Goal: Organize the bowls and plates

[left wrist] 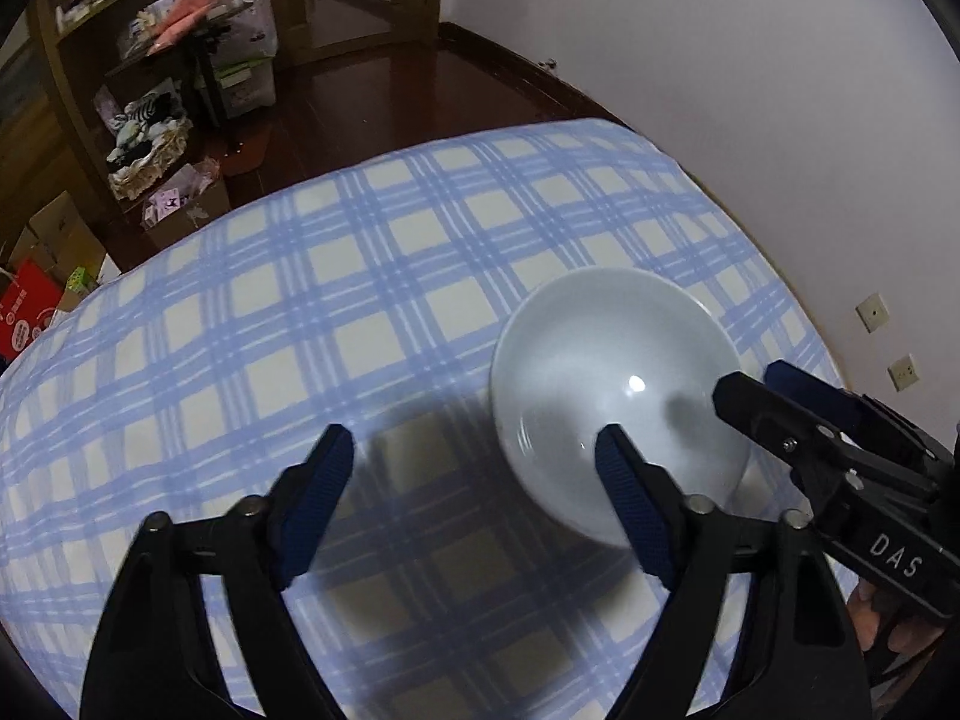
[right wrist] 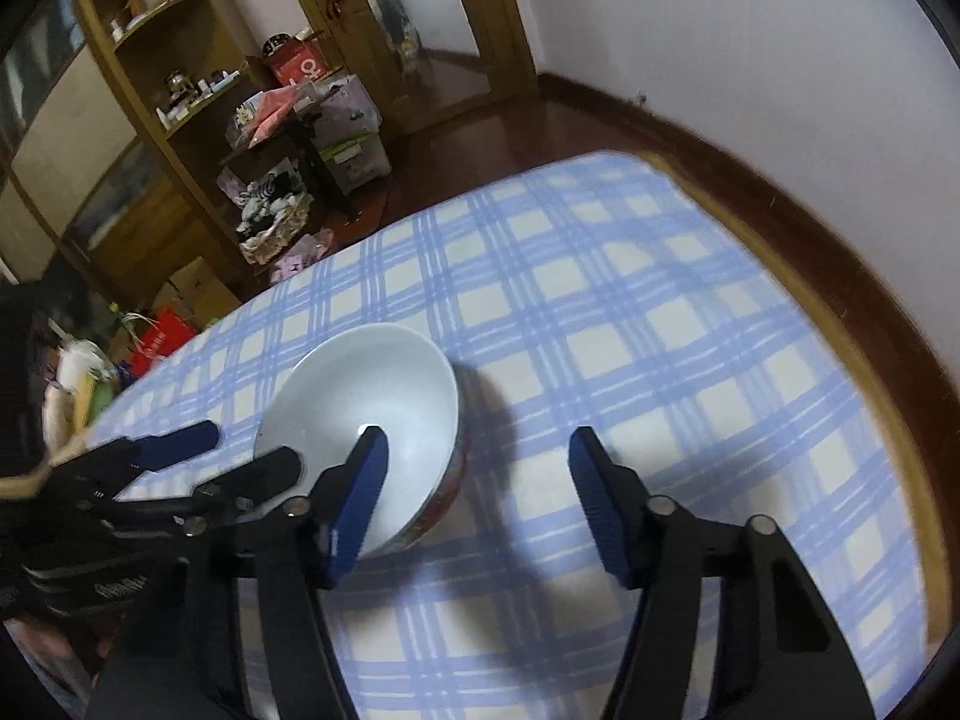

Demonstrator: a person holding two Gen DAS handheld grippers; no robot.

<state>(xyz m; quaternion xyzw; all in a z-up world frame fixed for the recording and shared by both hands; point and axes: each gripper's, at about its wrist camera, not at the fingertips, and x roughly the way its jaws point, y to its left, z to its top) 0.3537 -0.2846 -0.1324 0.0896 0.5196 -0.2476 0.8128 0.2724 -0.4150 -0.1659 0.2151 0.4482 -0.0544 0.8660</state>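
A white bowl (left wrist: 606,360) with a red and green pattern on its outside (right wrist: 372,384) stands on the blue-checked tablecloth (left wrist: 360,300). My left gripper (left wrist: 474,453) is open and straddles the bowl's left rim, with one finger inside the bowl and the other over the cloth. My right gripper (right wrist: 480,450) is open and straddles the opposite rim in the same way. No pad presses on the rim. Each gripper also shows in the other view: the right gripper (left wrist: 755,381) at the bowl's right side, the left gripper (right wrist: 246,447) at its left side.
The cloth-covered table (right wrist: 660,330) ends at a far edge, with dark wood floor beyond it. Cluttered shelves and boxes (left wrist: 156,120) stand at the back left. A white wall (left wrist: 720,60) runs along the right. A hand (left wrist: 888,618) holds the right gripper.
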